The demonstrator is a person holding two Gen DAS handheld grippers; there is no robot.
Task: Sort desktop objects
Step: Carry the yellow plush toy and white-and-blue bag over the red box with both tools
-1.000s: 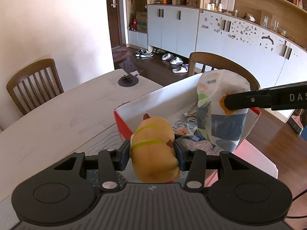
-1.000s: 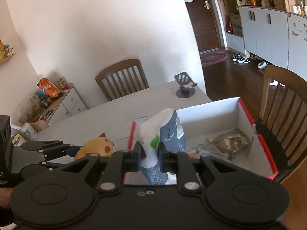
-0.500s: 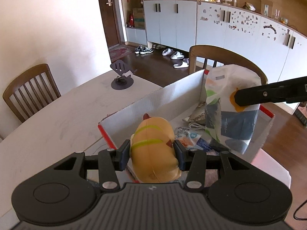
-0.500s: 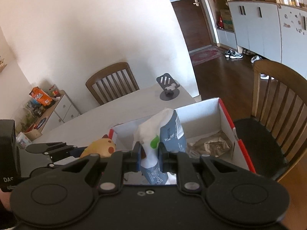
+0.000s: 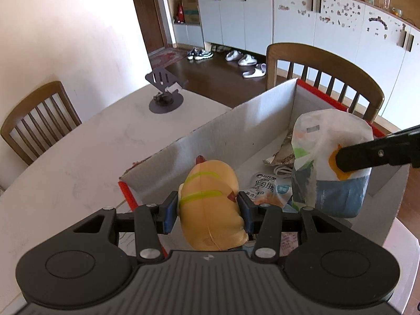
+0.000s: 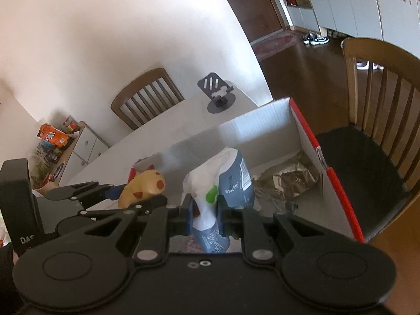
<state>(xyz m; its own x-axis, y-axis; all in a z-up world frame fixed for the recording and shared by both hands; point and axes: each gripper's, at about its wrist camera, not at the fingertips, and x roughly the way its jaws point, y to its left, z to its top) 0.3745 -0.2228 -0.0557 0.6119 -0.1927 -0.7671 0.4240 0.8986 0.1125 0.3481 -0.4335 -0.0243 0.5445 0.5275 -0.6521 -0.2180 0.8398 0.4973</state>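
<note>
Inside, the box (image 5: pixel 236 128) holds snack packets (image 5: pixel 270 190); a crumpled wrapper (image 6: pixel 288 179).

Toy and pouch held above box.
Yellow squishy toy (image 5: pixel 212 202) upright over near end; white-blue snack pouch (image 6: pixel 223 183) upright, pinched, over open red-rimmed cardboard box (image 5: pixel 236 128).

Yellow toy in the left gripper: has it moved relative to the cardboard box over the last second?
Yes. The yellow toy, clamped in the left gripper, has come forward over the cardboard box: the red near corner now sits beside it rather than ahead.
</note>
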